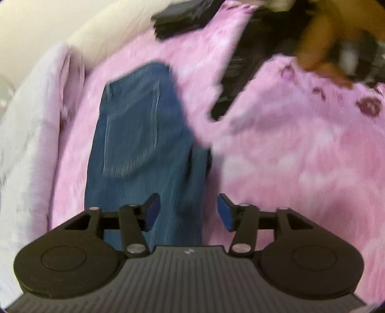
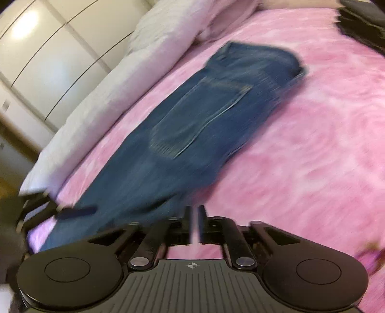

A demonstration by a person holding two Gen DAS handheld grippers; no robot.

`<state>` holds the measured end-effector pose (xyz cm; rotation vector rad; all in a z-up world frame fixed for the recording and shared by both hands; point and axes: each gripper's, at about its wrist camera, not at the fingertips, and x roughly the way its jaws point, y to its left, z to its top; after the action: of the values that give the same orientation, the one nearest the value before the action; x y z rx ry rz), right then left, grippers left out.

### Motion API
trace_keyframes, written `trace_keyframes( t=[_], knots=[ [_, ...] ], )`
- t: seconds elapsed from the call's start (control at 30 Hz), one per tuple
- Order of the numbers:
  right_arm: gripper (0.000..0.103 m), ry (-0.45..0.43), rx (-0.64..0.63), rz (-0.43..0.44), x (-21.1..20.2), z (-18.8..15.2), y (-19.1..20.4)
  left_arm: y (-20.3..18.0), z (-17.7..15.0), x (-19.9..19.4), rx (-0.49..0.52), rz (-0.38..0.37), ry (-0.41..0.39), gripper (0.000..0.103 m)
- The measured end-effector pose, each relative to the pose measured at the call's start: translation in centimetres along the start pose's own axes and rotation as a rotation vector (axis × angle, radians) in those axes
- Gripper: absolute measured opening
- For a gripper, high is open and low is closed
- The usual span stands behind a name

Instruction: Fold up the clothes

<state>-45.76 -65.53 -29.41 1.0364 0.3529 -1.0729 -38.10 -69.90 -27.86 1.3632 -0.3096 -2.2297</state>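
Blue jeans (image 1: 142, 149) lie folded lengthwise on a pink fluffy blanket (image 1: 300, 156), back pocket up. My left gripper (image 1: 189, 211) is open, its blue pads (image 1: 225, 211) spread over the near end of the jeans, holding nothing. In the right wrist view the jeans (image 2: 192, 125) stretch from lower left to upper right. My right gripper (image 2: 195, 224) has its jaws closed together just over the blanket (image 2: 312, 144) beside the jeans' edge, with nothing visibly between them. The left gripper's finger (image 2: 77, 213) shows at the jeans' lower left end.
A white duvet (image 1: 31, 134) runs along the left bed edge, also in the right wrist view (image 2: 115, 79). Dark folded clothes (image 1: 185, 16) lie at the far end. The other hand and gripper (image 1: 341, 53) are at upper right. White wardrobe doors (image 2: 43, 55) stand behind.
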Motion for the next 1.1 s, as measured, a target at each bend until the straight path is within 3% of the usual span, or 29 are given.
trace_keyframes(
  t=[0.03, 0.07, 0.17, 0.3, 0.33, 0.4, 0.5, 0.67, 0.9, 1.1],
  knots=[
    [0.049, -0.018, 0.038, -0.002, 0.1, 1.0, -1.0, -0.6, 1.0, 0.8, 0.009, 0.009, -0.004, 0.050],
    [0.053, -0.037, 0.076, -0.002, 0.3, 2.2, -2.0, -1.2, 1.9, 1.6, 0.019, 0.019, -0.008, 0.050],
    [0.057, -0.082, 0.151, 0.006, 1.6, 5.9, -4.7, -2.4, 4.4, 4.8, 0.038, 0.065, 0.031, 0.050],
    [0.058, -0.082, 0.255, 0.034, 4.8, 10.6, -8.3, -2.3, 5.7, 8.3, -0.010, 0.078, 0.115, 0.040],
    [0.055, -0.070, 0.284, 0.052, 5.5, 11.7, -9.2, -2.4, 5.5, 8.6, -0.013, 0.080, 0.125, 0.037],
    [0.032, -0.036, 0.326, 0.086, 7.0, 14.1, -11.0, -2.4, 5.2, 9.0, -0.018, 0.085, 0.146, 0.034],
    [0.030, -0.012, 0.186, 0.113, 7.9, 17.2, -10.0, -2.4, 4.2, 9.3, -0.003, 0.113, 0.178, 0.031],
    [0.025, -0.004, 0.170, 0.127, 8.1, 18.6, -10.1, -2.4, 3.7, 9.2, 0.005, 0.149, 0.204, 0.022],
    [0.025, 0.042, 0.187, 0.172, 7.8, 19.1, -11.3, -1.9, 3.9, 10.1, -0.027, 0.116, 0.263, 0.022],
    [0.038, 0.082, 0.193, 0.113, 5.2, 16.9, -11.2, -1.6, 3.4, 7.8, -0.091, 0.084, 0.279, 0.030]
  ],
)
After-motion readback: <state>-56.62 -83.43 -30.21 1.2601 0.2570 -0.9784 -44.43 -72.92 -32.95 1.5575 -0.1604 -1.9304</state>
